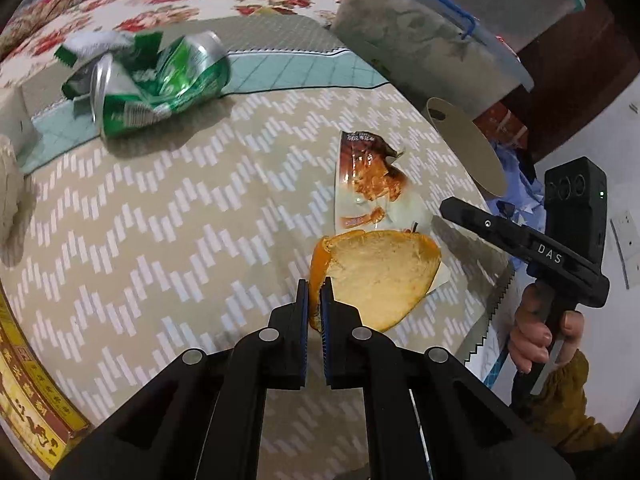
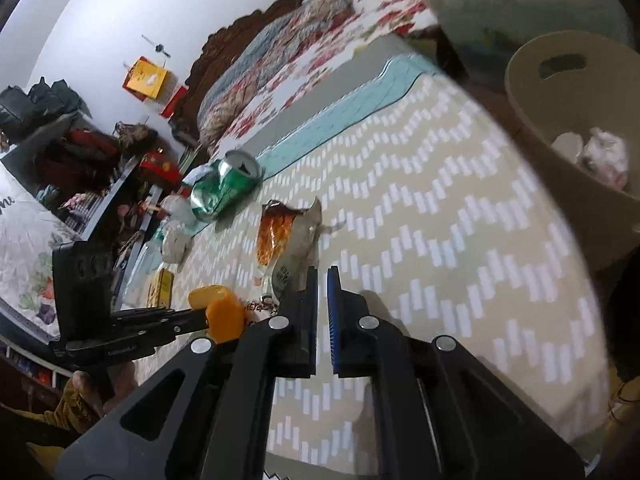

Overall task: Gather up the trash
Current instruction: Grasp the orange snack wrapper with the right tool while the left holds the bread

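My left gripper [image 1: 314, 294] is shut on the rim of a large orange peel [image 1: 380, 276], which lies pale side up on the zigzag tablecloth [image 1: 160, 240]. The same peel [image 2: 222, 316] shows in the right wrist view, in the tips of the left gripper [image 2: 202, 318]. My right gripper [image 2: 322, 280] is shut at the near corner of a torn snack wrapper [image 2: 280, 236], whose edge runs in behind its finger. From the left wrist view, the right gripper [image 1: 443, 206] touches the wrapper [image 1: 368, 184] at its right corner. A crushed green can [image 1: 160, 84] lies farther back.
A beige bin [image 2: 560, 128] holding some rubbish stands off the table's right side; its rim [image 1: 468, 148] shows behind the wrapper. A clear storage box [image 1: 420, 40] sits at the back right, a yellow box [image 1: 32, 392] at the near left edge. A floral bed [image 2: 304, 64] lies beyond.
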Motion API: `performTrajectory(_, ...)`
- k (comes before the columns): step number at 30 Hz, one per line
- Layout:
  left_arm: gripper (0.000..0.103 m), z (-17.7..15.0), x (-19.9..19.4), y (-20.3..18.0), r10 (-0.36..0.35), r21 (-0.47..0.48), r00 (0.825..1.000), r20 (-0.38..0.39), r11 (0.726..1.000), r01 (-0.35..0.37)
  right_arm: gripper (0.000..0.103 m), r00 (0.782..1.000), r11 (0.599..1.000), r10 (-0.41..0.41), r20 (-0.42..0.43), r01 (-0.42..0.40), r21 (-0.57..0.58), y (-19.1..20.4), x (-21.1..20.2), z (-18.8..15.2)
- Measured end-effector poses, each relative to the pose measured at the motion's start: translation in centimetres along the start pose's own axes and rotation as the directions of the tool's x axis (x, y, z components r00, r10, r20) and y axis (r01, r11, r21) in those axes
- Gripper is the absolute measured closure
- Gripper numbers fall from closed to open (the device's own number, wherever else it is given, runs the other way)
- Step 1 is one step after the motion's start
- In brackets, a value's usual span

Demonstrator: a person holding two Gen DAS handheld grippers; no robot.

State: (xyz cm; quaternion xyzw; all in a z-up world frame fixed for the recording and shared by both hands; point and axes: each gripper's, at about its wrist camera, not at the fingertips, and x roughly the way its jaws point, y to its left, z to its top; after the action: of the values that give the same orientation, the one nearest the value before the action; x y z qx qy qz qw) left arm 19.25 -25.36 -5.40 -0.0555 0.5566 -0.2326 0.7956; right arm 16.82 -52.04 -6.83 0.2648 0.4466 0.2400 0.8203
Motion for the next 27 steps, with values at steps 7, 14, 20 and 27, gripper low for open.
performTrajectory(7,0.098,-0.2,-0.3,0.4,0.004,0.000,1.000,0.002,1.000,-0.004,0.069,0.988,0.984,0.152,-0.019,-0.149,0.099,-0.6,1.4,0.4)
performTrajectory(14,0.097,-0.5,-0.4,1.0,-0.020,-0.009,1.000,0.004,1.000,0.020,0.043,0.991,0.987,0.137,-0.002,-0.136,0.082,-0.1,1.1,0.7)
performTrajectory(20,0.097,-0.6,-0.6,1.3,-0.027,-0.012,1.000,0.006,1.000,0.027,0.077,0.989,0.996,0.086,-0.121,-0.086,0.007,2.6,5.0,0.6)
performTrajectory(27,0.098,0.7,-1.3,0.4,-0.067,-0.006,0.998,0.011,0.998,0.067,0.092,0.999,0.998,0.032,0.012,-0.033,0.045,0.9,1.7,1.5)
